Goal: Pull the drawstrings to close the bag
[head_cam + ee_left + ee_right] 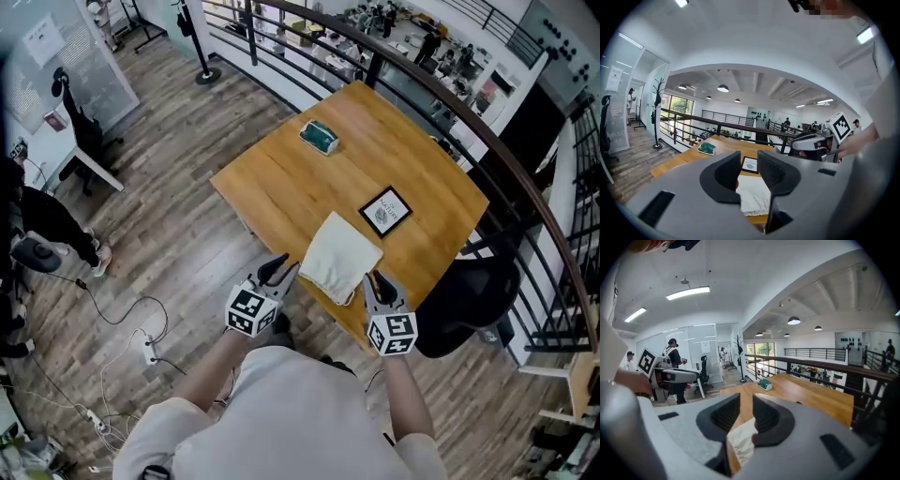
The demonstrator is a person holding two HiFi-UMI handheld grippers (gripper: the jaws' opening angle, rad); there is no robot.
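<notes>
- Two grippers, neither holding anything. The left gripper [281, 272] had its jaws well apart with nothing between them. The right gripper [379, 284] showed a narrower gap, also empty.
- One cream cloth bag [339, 256] lay flat at the 6 o'clock edge of the wooden table [281, 178], its near corner slightly over the edge.
- The left gripper sat at the bag's 8 o'clock and the right at its 4 o'clock. Both were just beside it, and we saw no contact.
- Other items: a framed card [385, 211] near the bag's 1 o'clock and a green packet [320, 137] at its 12 o'clock, well apart.
- We could not make out the drawstrings in any view. The right gripper view showed a puckered hem on the near side, which we judged likely to be the mouth.
- Handling, as we judged it: the bag was light, soft, limp and not fragile. It would likely slide on the smooth wood and bunch if pulled from one side only.
- Where to grip, as we judged it: the cords rather than the cloth, one on each side of the mouth, close to where they leave the hem. Thin cord would need the jaws nearly shut.
</notes>
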